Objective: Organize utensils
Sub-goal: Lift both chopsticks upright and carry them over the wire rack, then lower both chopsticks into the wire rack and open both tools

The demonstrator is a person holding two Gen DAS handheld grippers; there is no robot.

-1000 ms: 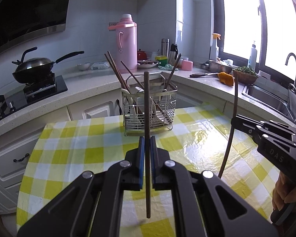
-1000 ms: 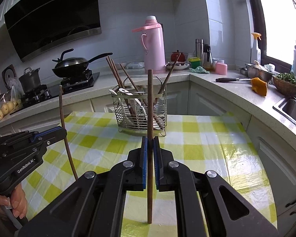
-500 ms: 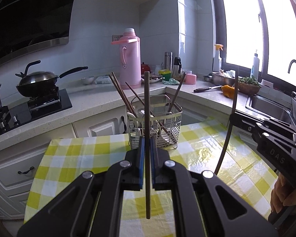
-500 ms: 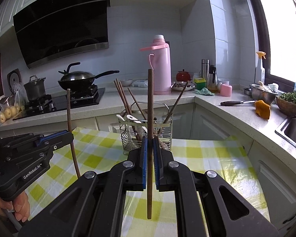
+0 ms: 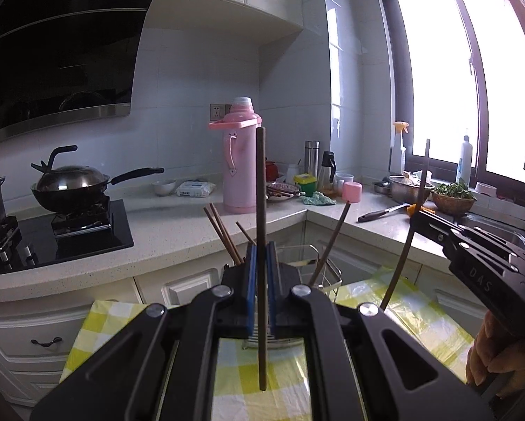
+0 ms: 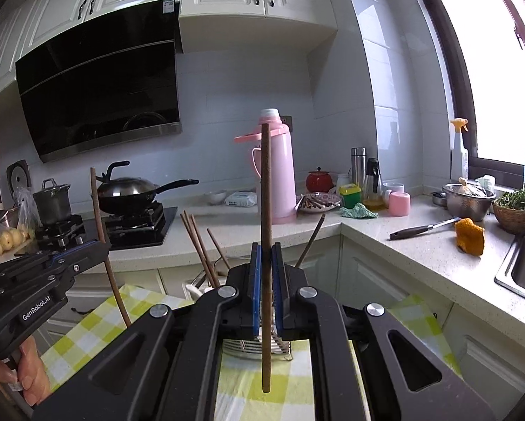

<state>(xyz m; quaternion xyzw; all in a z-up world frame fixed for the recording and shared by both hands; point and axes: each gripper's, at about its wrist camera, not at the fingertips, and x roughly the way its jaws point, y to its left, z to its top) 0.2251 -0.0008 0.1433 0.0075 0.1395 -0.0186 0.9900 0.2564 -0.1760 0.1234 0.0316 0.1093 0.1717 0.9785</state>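
Note:
My left gripper [image 5: 261,263] is shut on a dark brown chopstick [image 5: 261,189], held upright. My right gripper [image 6: 266,266] is shut on a second brown chopstick [image 6: 266,189], also upright. Both are held high above the yellow checked table [image 5: 234,375]. The wire utensil rack [image 5: 318,273] stands on the table just beyond the left fingers, mostly hidden by them, with several chopsticks [image 5: 223,235] leaning in it. The rack's base [image 6: 251,345] shows below the right fingers. The right gripper appears at the right in the left wrist view [image 5: 420,215]; the left gripper appears at the left in the right wrist view [image 6: 101,245].
A white counter [image 5: 178,221] runs behind the table with a pink thermos [image 5: 239,165], a wok [image 5: 69,186] on the hob, cups and bottles. A knife [image 6: 420,229] and a sink [image 6: 522,270] lie on the right counter under the window.
Both grippers have risen with their chopsticks and the views tilt upward. The rack has dropped low in both views and is now mostly hidden behind the fingers.

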